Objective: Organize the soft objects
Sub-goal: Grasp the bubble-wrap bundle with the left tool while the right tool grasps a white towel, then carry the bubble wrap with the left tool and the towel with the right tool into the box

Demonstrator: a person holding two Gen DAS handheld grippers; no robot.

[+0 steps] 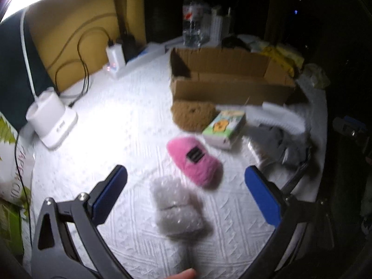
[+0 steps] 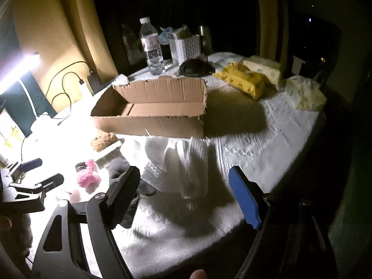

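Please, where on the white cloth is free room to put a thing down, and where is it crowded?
Free: the cloth between lamp base and cardboard box. Crowded: before the box, where sponge, carton, pink toy and white towel lie.

Left tool (image 1: pixel 186 190): tilted steeply down over the counter, both arms spread wide, nothing pressed between them.
Left tool's pads (image 1: pixel 110 191): blue-faced, well apart, touching nothing.
Right tool (image 2: pixel 184 189): angled down as well, jaws standing wide with nothing gripped.
Right tool's fingers (image 2: pixel 244 197): one blue face shows plainly, the other is seen dark from its back.
Person: only a fingertip (image 1: pixel 183 274) shows at the bottom edge of the left view, and another (image 2: pixel 197 274) in the right view.
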